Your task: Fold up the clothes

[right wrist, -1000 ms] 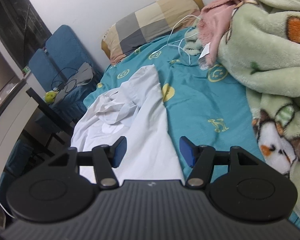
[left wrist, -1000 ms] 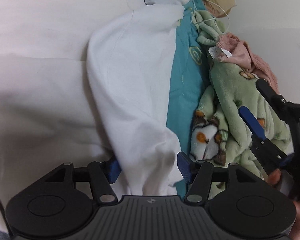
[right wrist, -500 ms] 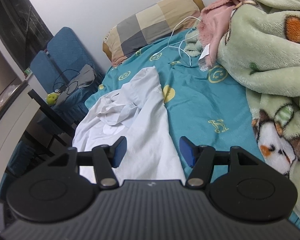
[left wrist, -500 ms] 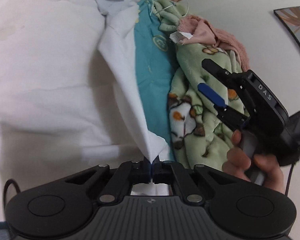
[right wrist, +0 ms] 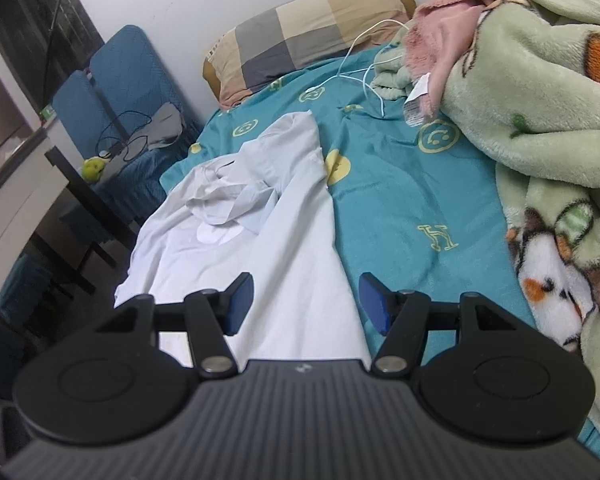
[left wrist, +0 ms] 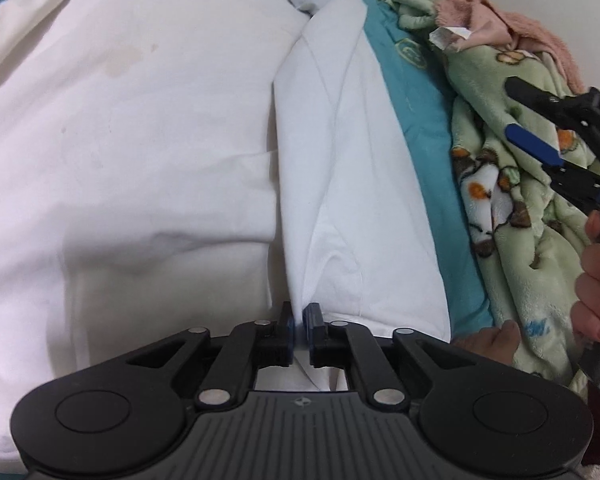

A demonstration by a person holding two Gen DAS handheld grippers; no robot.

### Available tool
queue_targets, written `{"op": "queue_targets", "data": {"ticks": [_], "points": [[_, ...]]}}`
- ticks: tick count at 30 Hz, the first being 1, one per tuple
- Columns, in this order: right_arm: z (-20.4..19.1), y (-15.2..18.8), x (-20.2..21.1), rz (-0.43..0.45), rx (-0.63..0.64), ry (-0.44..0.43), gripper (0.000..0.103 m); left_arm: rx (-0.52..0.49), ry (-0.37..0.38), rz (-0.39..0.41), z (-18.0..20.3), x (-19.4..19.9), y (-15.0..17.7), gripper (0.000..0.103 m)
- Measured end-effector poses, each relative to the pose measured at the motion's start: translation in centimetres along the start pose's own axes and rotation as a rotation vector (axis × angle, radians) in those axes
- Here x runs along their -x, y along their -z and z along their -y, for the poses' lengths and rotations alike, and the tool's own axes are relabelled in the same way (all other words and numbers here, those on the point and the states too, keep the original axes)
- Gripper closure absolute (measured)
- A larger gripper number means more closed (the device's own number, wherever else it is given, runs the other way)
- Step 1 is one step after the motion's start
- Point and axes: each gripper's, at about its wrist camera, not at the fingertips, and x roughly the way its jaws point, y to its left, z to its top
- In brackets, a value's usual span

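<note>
A white shirt [left wrist: 352,184] lies spread on the bed, its collar end far away [right wrist: 236,200]. My left gripper [left wrist: 299,322] has a fold of the shirt's right edge between its blue pads. The cloth rises to them in a taut ridge. The jaws are opening a little, and the fabric still fills the narrow gap. My right gripper [right wrist: 306,300] stands open over the shirt's near right edge, nothing between its fingers. It also shows in the left wrist view, right gripper [left wrist: 514,110] held by a hand [left wrist: 596,280] above the green blanket.
A teal sheet [right wrist: 400,200] covers the bed. A green fleece blanket [right wrist: 540,100] and a pink towel [right wrist: 440,24] are heaped along the right. A checked pillow [right wrist: 300,32] and a white cable [right wrist: 364,76] lie at the far end. Blue chairs [right wrist: 128,92] stand left of the bed.
The left gripper shut on the shirt's edge, then lifted it and rolled, pulling the cloth into a ridge; its pads have since parted slightly. The right gripper stayed put.
</note>
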Motion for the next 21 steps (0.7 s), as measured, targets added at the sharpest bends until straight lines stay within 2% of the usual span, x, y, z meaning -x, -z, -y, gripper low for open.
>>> {"op": "queue_targets", "data": {"ticks": [2, 4, 6, 8, 11, 13, 17, 21], "points": [[-0.5, 0.2, -0.3, -0.003, 0.009, -0.005, 0.041, 0.012, 0.022, 0.041, -0.4, 1.9, -0.5, 0.066], [-1.0, 0.5, -0.7, -0.006, 0.030, -0.010, 0.041, 0.050, 0.052, 0.098, -1.3, 4.1, -1.4, 0.054], [-1.6, 0.8, -1.0, -0.008, 0.049, -0.010, 0.041, 0.130, 0.083, 0.183, -2.6, 6.4, -3.8, 0.041], [-2.2, 1.0, -1.4, -0.003, 0.059, -0.019, 0.041, 0.224, 0.077, 0.272, -5.6, 9.0, -6.1, 0.023], [-3.2, 1.4, -1.9, 0.019, 0.070, -0.042, 0.041, 0.370, 0.016, 0.417, -11.7, 12.8, -10.1, 0.016], [-3.9, 1.6, -2.3, 0.030, 0.078, -0.051, 0.041, 0.488, 0.002, 0.467, -17.0, 14.7, -12.9, 0.015], [-4.9, 1.8, -4.1, 0.034, 0.085, -0.043, 0.041, 0.706, 0.052, 0.518, -25.7, 13.9, -17.3, 0.015], [-5.8, 1.6, -6.3, 0.027, 0.091, -0.026, 0.041, 0.856, 0.130, 0.529, -31.2, 10.4, -18.8, 0.016]]}}
